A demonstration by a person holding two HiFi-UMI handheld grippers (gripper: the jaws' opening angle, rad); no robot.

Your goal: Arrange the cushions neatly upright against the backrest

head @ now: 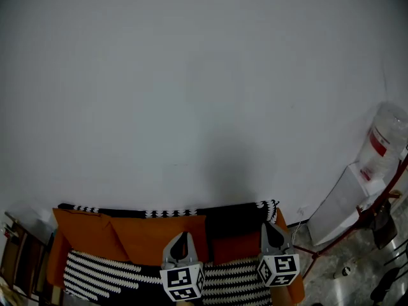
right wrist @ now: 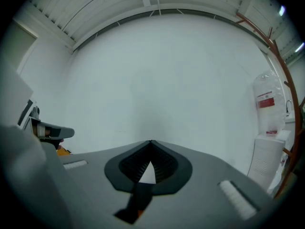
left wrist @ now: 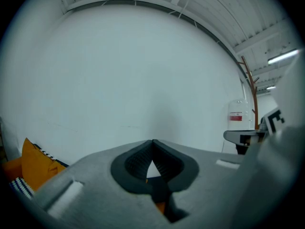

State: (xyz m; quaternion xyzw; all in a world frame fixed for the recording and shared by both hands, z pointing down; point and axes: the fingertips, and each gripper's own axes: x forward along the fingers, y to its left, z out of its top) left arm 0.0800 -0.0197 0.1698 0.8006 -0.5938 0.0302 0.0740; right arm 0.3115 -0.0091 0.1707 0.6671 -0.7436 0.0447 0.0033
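Both the left gripper (head: 185,234) and right gripper (head: 265,224) are closed and empty, over smooth orange cushions (head: 86,231) and black-and-white zigzag-knit cushions (head: 95,271); plain white wall (head: 191,75) behind.

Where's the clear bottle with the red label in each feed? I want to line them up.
Head view: bottle at the right edge, mid-height.
Left gripper view: bottle small, right of centre.
Right gripper view: bottle far right, mid-height.
Shared landmark: the rust-coloured pole right beside it in all three.
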